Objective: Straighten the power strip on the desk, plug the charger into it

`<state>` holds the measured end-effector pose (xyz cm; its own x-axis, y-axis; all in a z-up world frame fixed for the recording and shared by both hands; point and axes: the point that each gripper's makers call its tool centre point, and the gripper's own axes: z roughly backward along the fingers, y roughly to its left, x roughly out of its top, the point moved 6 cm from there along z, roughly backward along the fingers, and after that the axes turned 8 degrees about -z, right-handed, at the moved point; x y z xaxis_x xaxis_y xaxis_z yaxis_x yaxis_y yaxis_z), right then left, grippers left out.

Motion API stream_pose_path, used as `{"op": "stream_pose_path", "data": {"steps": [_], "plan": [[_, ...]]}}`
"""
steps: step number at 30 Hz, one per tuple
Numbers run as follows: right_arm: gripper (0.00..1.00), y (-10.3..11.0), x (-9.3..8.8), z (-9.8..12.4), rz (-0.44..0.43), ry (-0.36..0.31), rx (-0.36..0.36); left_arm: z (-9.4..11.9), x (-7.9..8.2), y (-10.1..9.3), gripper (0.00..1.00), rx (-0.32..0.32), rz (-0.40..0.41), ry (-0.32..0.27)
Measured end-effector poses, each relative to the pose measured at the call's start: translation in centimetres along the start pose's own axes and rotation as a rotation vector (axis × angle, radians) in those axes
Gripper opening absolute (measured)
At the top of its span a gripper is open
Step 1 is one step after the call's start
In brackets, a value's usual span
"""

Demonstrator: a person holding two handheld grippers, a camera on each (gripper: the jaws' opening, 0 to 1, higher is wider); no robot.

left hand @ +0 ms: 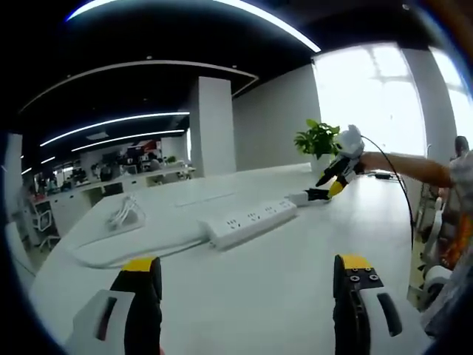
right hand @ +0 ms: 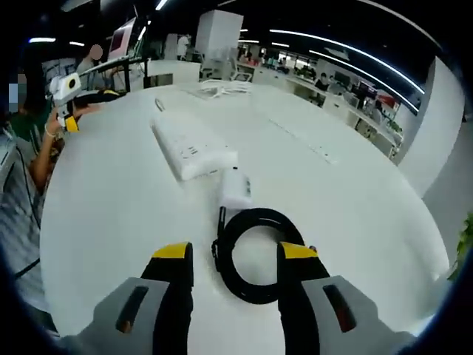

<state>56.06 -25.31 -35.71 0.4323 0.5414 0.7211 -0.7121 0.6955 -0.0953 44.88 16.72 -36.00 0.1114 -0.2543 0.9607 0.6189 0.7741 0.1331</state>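
- Power strip first: we've got the long white plastic power strip [left hand: 251, 220] lying flat on the wide white desk [left hand: 281, 296], sitting at a slant across the left gripper view.
- Just off its end sits the small white boxy charger [right hand: 236, 188] – close to the strip's end face, can't tell if it's touching. Its black cable, wound in a round coil [right hand: 255, 255], lies right in front of our right gripper [right hand: 235, 259].
- Right gripper's yellow-tipped jaws are spread apart, holding nothing, the coil between them.
- Left gripper [left hand: 250, 272] hangs back over bare desk – jaws wide, nothing in them.
- A loose bundle of white cable [left hand: 124, 216] lies further off.
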Motion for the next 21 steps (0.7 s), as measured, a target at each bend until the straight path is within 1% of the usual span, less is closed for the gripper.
{"op": "stream_pose_path", "data": {"steps": [3, 5, 8, 10, 16, 21], "plan": [[0.4, -0.1, -0.2, -0.1, -0.011, 0.024, 0.013, 0.0, 0.0, -0.1, 0.98, 0.0, -0.001, 0.001], [0.4, -0.1, -0.4, -0.2, -0.013, 0.039, 0.017, 0.0, 0.0, -0.2, 0.98, -0.001, -0.002, 0.001], [0.39, 0.0, -0.9, -0.4, -0.015, 0.082, 0.041, 0.1, 0.1, -0.3, 0.98, -0.003, -0.002, 0.0], [0.39, 0.3, -1.3, -0.6, 0.0, 0.121, 0.055, 0.2, 0.1, -0.4, 0.98, -0.001, -0.004, 0.001], [0.36, 0.6, -0.9, -0.8, 0.025, 0.167, 0.07, 0.4, 0.3, -0.5, 0.98, 0.001, -0.006, 0.003], [0.36, 0.3, -1.2, -0.6, 0.048, 0.225, 0.071, 0.4, 0.5, -0.6, 0.98, 0.001, -0.008, 0.001]]}}
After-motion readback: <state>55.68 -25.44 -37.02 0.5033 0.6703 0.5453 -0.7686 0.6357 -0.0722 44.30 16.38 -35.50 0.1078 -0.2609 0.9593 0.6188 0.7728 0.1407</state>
